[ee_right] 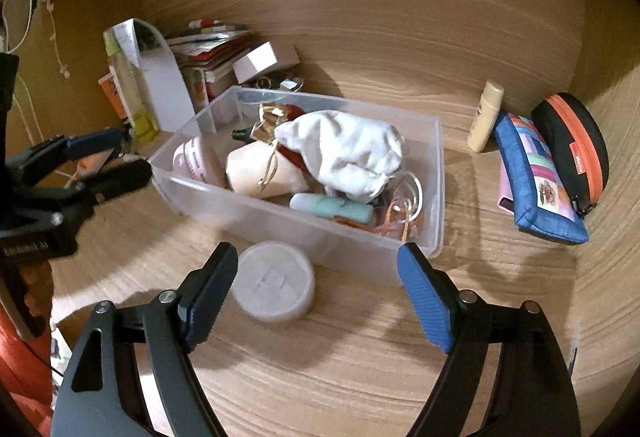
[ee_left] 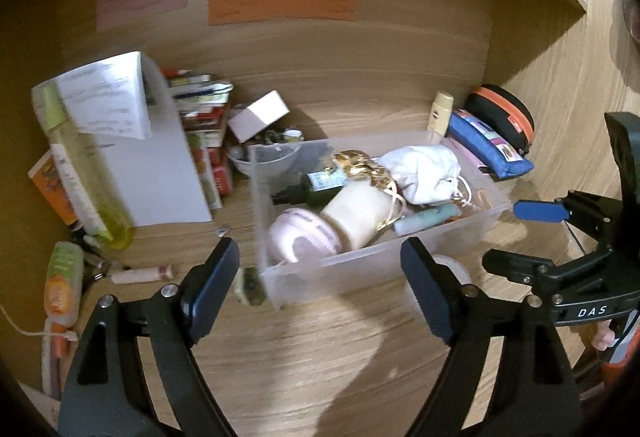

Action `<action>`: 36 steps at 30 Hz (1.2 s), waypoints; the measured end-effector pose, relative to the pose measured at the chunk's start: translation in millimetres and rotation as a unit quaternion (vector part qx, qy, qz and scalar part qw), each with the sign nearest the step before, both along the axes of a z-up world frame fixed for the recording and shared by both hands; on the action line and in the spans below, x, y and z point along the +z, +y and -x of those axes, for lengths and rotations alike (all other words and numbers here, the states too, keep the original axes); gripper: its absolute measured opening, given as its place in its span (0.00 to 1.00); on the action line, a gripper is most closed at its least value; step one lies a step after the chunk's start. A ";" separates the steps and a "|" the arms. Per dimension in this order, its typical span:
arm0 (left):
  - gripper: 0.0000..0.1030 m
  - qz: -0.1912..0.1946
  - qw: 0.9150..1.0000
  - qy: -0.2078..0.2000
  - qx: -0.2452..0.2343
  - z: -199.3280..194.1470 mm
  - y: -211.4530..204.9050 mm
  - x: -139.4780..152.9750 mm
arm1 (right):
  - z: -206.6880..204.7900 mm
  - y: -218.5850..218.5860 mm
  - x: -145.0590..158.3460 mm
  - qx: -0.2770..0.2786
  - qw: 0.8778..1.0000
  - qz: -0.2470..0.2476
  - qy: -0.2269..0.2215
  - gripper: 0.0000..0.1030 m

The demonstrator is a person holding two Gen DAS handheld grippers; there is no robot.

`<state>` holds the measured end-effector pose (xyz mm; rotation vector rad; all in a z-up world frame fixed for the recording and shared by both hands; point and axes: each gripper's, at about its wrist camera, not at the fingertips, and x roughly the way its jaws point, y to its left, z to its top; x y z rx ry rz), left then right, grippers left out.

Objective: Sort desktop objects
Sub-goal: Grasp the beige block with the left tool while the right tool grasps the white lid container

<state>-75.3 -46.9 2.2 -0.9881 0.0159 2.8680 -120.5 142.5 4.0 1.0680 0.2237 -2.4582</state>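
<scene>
A clear plastic bin stands on the wooden desk, filled with a white cloth pouch, a cream jar, a pink round container, a dark bottle, a gold pouch and a mint tube. A white round lidded jar sits on the desk in front of the bin. My left gripper is open and empty just before the bin's near wall. My right gripper is open and empty, its left finger beside the white jar.
A white file holder, books and a yellow bottle crowd the left. A blue pencil case, a black-orange case and a cream bottle lie at the right. Tubes lie at the near left.
</scene>
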 end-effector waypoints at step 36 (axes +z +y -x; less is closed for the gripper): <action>0.61 0.030 0.989 -0.146 -0.001 55.0 -63.9 -84.9 | 12.8 -33.1 -67.3 0.038 0.995 -0.032 -0.091 0.78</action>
